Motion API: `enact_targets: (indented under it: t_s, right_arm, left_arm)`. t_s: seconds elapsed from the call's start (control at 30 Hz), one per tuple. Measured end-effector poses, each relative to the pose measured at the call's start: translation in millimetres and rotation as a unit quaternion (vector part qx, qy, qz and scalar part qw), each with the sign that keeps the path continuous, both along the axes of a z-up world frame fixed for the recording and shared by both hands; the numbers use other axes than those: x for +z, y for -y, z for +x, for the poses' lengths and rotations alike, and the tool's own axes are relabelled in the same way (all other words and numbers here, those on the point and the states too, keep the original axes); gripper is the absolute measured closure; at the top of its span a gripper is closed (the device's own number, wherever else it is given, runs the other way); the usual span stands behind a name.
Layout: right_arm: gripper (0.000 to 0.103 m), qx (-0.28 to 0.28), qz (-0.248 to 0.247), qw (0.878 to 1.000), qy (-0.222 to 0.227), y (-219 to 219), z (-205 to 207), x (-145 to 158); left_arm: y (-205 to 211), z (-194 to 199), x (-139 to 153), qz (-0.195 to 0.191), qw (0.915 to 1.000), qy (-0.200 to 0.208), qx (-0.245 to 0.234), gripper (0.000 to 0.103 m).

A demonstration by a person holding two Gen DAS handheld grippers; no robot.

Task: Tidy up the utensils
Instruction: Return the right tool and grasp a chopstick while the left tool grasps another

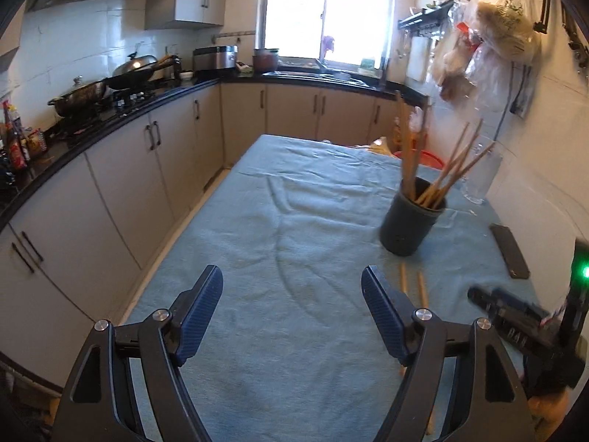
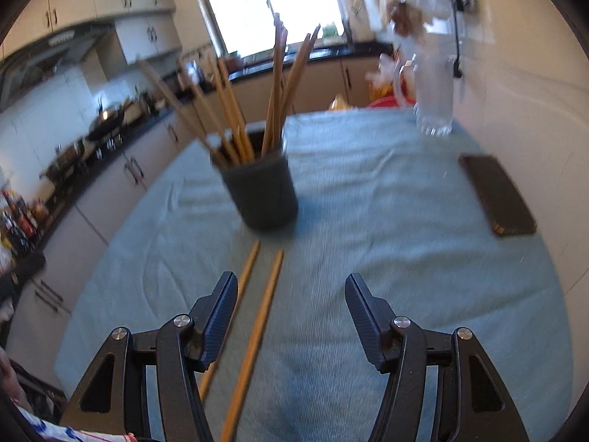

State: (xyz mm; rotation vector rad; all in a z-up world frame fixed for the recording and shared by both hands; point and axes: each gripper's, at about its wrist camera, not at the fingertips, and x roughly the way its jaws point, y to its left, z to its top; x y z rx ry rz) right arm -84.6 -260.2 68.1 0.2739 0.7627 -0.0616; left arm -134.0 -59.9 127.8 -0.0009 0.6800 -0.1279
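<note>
While most chopsticks [image 2: 235, 110] are already standing in the dark holder [image 2: 263, 191] on the cloth-covered table [image 2: 368, 221], two loose chopsticks [image 2: 257, 324] are lying before it, waiting; the left gripper [image 1: 291, 313] and right gripper [image 2: 291, 316] are hanging wide, empty.

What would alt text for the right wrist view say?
Two loose chopsticks lie on a blue tablecloth before the open right gripper, one between its jaws. Beyond stands a dark holder full of chopsticks, with a phone to the right.
</note>
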Motion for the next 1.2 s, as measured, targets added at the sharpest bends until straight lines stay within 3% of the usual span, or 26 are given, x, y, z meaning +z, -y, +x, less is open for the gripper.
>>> enact_targets:
  t_s: [0.17, 0.27, 0.47, 0.63, 0.9, 1.07, 1.13, 1.2]
  right_arm:
    - [0.038, 0.026, -0.028, 0.998, -0.046, -15, 10, -24]
    - [0.044, 0.044, -0.049, 0.996, -0.064, -25, 18, -35]
    - [0.064, 0.082, -0.078, 0.989, -0.093, -50, 31, -50]
    - [0.088, 0.094, -0.092, 0.986, -0.098, -54, 33, -52]
    - [0.090, 0.052, -0.122, 0.985, -0.114, -9, 17, -53]
    - [0.090, 0.013, -0.123, 0.984, -0.125, 37, 0, -52]
    - [0.090, 0.007, -0.116, 0.985, -0.126, 50, -5, -52]
    - [0.090, 0.006, -0.111, 0.986, -0.125, 56, -8, -52]
  left_arm:
    - [3, 7, -11, -0.003, 0.9998, -0.018, -0.006, 0.026]
    - [8, 12, -18, 0.000, 0.9995, -0.029, -0.011, 0.026]
    - [12, 18, -32, -0.002, 0.9986, -0.052, -0.013, 0.026]
    - [20, 21, -39, 0.004, 0.9978, -0.064, -0.020, 0.026]
    - [50, 22, -56, 0.014, 0.9931, -0.094, -0.068, 0.026]
    - [81, 32, -69, 0.007, 0.9846, -0.127, -0.120, 0.027]
    - [95, 39, -75, 0.013, 0.9814, -0.140, -0.131, 0.030]
    - [109, 46, -80, 0.026, 0.9791, -0.144, -0.141, 0.040]
